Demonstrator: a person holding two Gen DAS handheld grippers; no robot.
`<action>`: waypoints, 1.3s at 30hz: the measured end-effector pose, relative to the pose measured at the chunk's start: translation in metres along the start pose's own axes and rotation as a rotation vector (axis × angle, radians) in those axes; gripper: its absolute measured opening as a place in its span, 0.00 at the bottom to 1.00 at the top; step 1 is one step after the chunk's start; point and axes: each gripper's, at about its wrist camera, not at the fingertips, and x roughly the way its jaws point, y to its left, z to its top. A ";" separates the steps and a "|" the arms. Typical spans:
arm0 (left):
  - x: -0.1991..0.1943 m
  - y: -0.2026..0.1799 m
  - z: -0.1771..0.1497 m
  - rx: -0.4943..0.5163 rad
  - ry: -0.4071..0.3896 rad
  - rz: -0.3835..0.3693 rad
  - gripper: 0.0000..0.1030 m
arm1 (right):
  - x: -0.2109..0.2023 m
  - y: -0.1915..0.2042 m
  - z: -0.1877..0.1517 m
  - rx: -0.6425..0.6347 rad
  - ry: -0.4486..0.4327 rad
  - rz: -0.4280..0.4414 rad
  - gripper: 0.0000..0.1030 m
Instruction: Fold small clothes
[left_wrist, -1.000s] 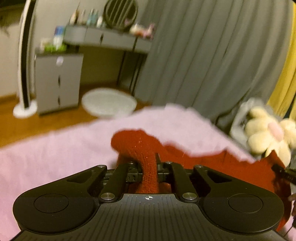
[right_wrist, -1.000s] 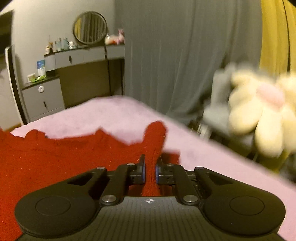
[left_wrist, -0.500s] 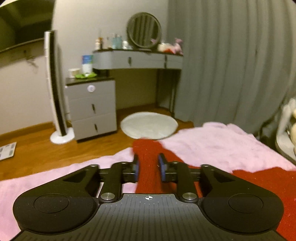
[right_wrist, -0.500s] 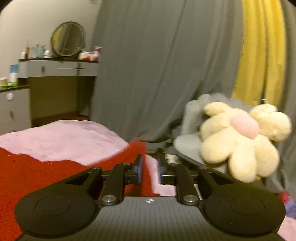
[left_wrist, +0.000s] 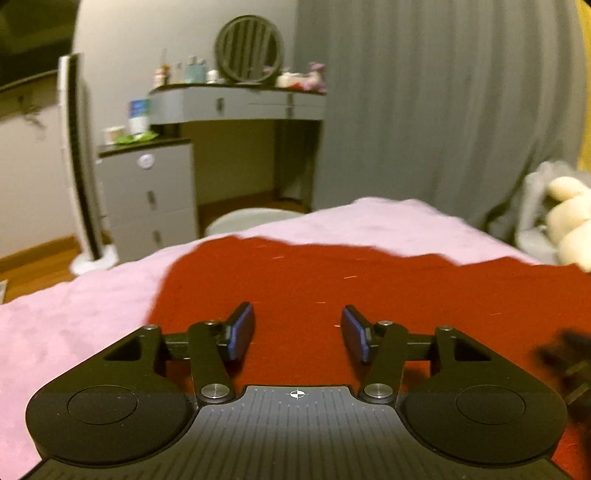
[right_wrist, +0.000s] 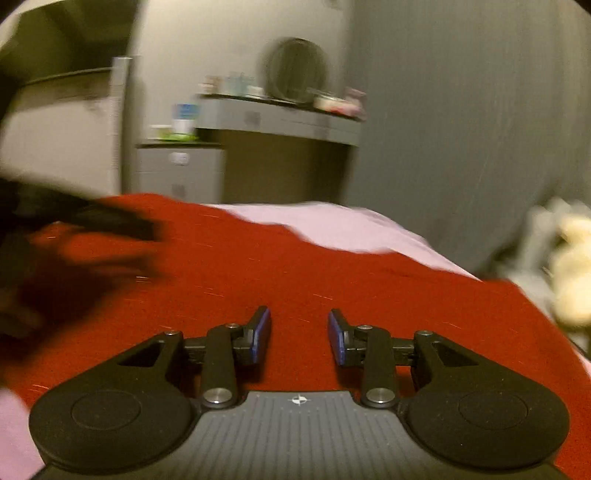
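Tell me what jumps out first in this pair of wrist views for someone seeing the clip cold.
The bright red knitted garment dominates, spread across the pale pink fuzzy blanket directly ahead of both cameras. Over it, the left hand-held gripper and the right hand-held gripper are both wide open, holding nothing. Behind, a grey vanity desk with a round mirror stands against the wall, and a cream flower-shaped plush sits at the right edge.
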 end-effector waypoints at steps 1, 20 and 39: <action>0.002 0.007 0.000 -0.014 0.002 0.008 0.56 | 0.000 -0.016 -0.003 0.025 0.009 -0.048 0.31; -0.063 0.043 -0.008 0.001 0.145 -0.063 0.75 | -0.109 -0.138 -0.064 0.463 0.094 -0.101 0.70; -0.082 0.095 -0.021 -0.173 0.322 -0.296 0.22 | -0.110 -0.144 -0.039 0.527 0.104 0.015 0.11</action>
